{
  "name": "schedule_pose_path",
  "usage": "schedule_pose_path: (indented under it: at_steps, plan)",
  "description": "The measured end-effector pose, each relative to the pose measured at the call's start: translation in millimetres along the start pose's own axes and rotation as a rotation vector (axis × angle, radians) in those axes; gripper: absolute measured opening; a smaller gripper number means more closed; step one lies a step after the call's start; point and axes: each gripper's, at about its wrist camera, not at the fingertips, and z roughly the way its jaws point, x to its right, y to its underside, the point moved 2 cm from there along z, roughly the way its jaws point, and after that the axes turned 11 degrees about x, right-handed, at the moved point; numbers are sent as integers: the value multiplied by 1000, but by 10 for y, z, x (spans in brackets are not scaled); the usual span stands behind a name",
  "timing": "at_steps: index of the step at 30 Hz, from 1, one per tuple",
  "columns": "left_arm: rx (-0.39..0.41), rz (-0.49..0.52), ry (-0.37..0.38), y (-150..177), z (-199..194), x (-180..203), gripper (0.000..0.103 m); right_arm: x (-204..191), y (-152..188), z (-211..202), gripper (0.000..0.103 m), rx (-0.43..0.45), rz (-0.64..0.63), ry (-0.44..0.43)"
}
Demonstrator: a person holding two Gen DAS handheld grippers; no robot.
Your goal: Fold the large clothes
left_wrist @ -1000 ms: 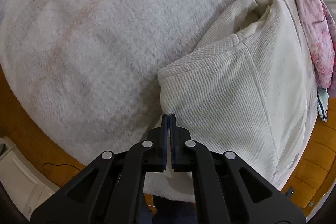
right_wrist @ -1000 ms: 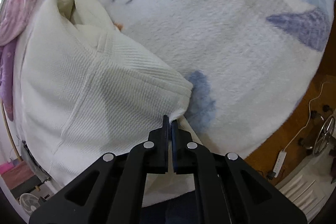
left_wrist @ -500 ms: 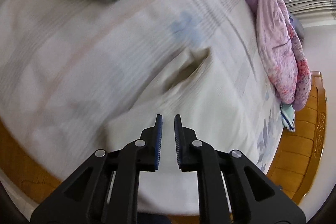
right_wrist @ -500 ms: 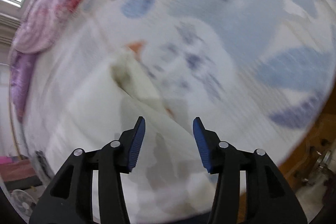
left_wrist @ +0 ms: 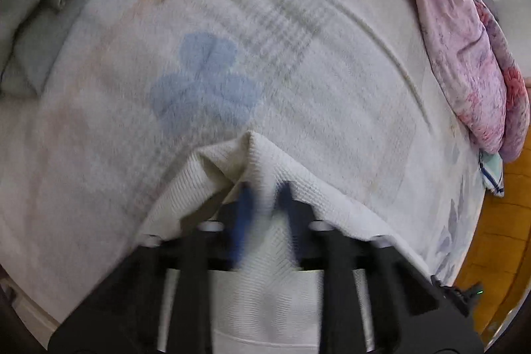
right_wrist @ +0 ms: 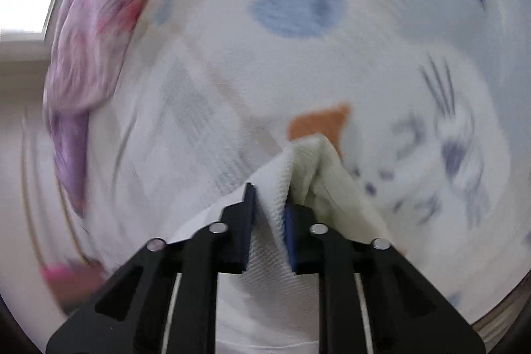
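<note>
In left view only, grey garment [left_wrist: 49, 5] beyond cream garment [left_wrist: 265, 257].

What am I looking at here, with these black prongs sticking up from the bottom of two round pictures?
Those prongs are grippers: two-finger tongs that a person holds, one in each hand, to fold laundry. No robot arm is involved. Each gripper carries a fisheye camera that looks along its fingers, hence the round, bent pictures. One picture comes from the left gripper, the other from the right gripper.

Below lies a fluffy white blanket with blue and orange cartoon prints. A pink flowered quilt is bunched at its edge, and a grey cloth lies at a corner.

Between each gripper's fingers sits a fold of a cream waffle-knit garment. The right gripper's jaws are closing on it. The blur comes from fast movement.
</note>
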Motion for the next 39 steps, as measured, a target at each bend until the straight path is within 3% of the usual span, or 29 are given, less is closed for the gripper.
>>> schedule_pose_path:
  at_steps: [10,11,12,14,16,18,20,24,25,26,27,33,36,39]
  plan:
    - [25,-7,-6,58,87,-90,10,69,37,294,6,-5,-144,126]
    - [30,-9,1,63,65,-102,15,61,23,263,7,-2,-132,131]
    - [37,-10,11,54,43,-108,17,59,-2,243,15,-3,-112,133]
    - [40,-22,28,56,-35,-152,39,98,-45,43,26,40,-71,171]
    - [67,-36,50,68,-171,-225,50,68,-53,-124,26,89,-96,216]
    - [79,-50,58,102,-294,-320,56,-68,-6,-300,26,138,-192,282]
    - [75,-73,50,180,-376,-447,57,-413,144,-370,26,154,-354,231]
    - [39,-119,39,380,-430,-636,58,-1177,668,-216,22,70,-588,48]
    - [28,-124,37,432,-440,-679,58,-1379,839,-127,18,37,-626,1]
    - [14,-125,31,502,-447,-727,59,-1518,945,-29,5,11,-645,-25]
    - [8,-126,26,544,-452,-753,59,-1670,1107,81,2,-19,-671,-48]
    - [-47,-79,8,817,-496,-923,63,-2007,1662,600,0,-119,-728,-30]
    - [-61,-42,-5,920,-523,-994,68,-1962,1836,813,0,-146,-785,70]
    - [-93,-12,-18,1028,-511,-1069,68,-1749,1857,1003,0,-181,-687,84]
